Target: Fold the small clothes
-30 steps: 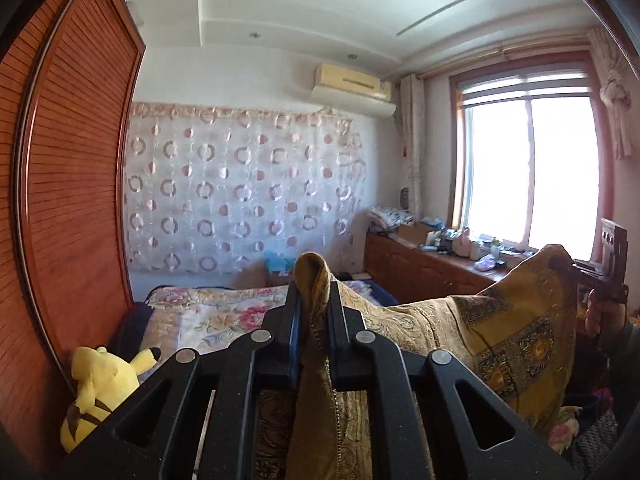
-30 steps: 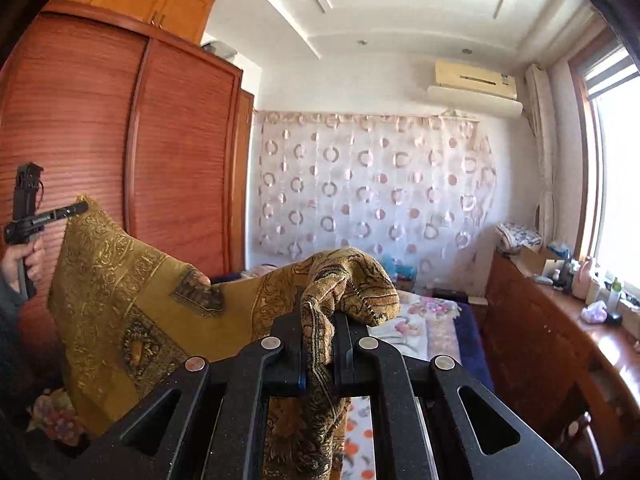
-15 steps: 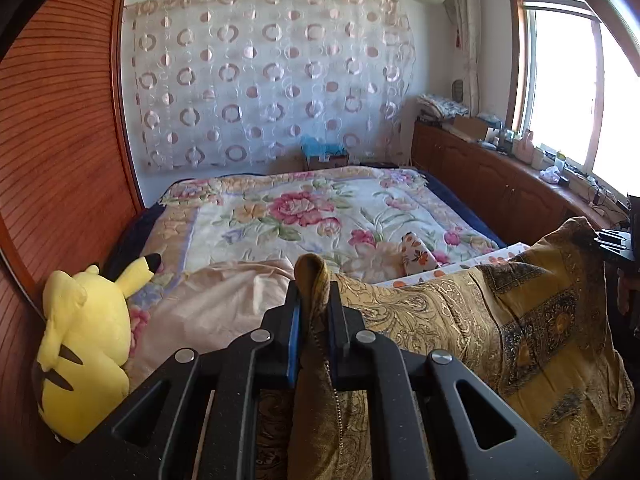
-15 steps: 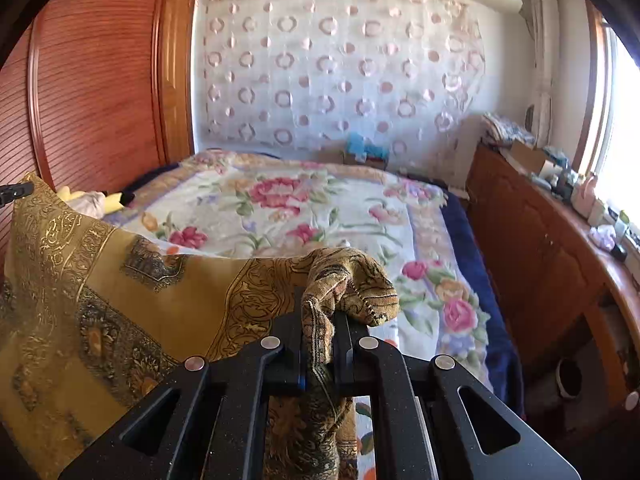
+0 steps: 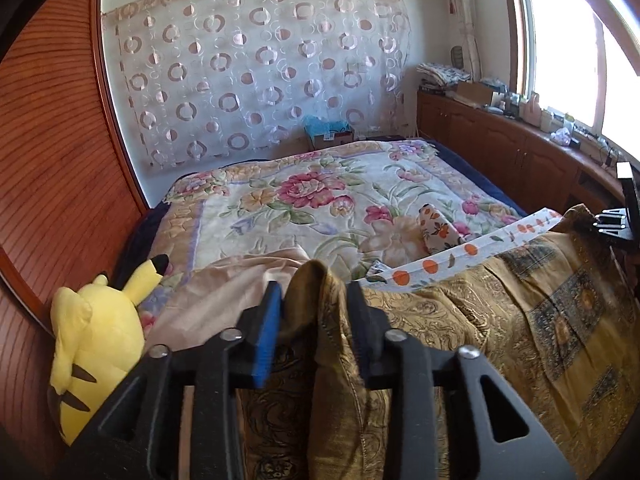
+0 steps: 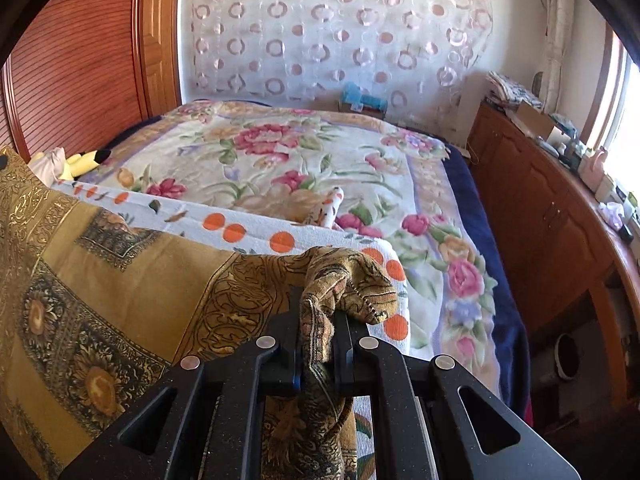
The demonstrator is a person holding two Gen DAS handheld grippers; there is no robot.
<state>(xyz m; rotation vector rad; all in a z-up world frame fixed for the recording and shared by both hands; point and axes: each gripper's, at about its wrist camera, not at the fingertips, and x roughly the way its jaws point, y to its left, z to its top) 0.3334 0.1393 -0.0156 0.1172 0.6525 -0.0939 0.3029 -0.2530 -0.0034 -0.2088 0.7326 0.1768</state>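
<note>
Left claw point(image 5: 314, 312): jaws have just been opening and stand apart; a corner of the gold patterned cloth point(image 5: 540, 320) sits loosely between them.
Right claw point(image 6: 318, 332): pinched tight on the cloth's other corner.
Gold patterned cloth point(image 6: 120, 288): spread over a white orange-dotted fabric point(image 6: 256, 232) on the floral-quilted bed point(image 6: 300, 160).
Yellow plush toy point(image 5: 96, 344): at the bed's left edge.

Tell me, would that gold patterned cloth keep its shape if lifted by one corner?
Probably not. The gold patterned cloth bunches into soft folds where the right claw pinches its corner, so it looks floppy. It drapes over the white orange-dotted fabric, suggesting it is light. In the left claw, whose jaws just opened, the corner stands loose and may slump.
</note>
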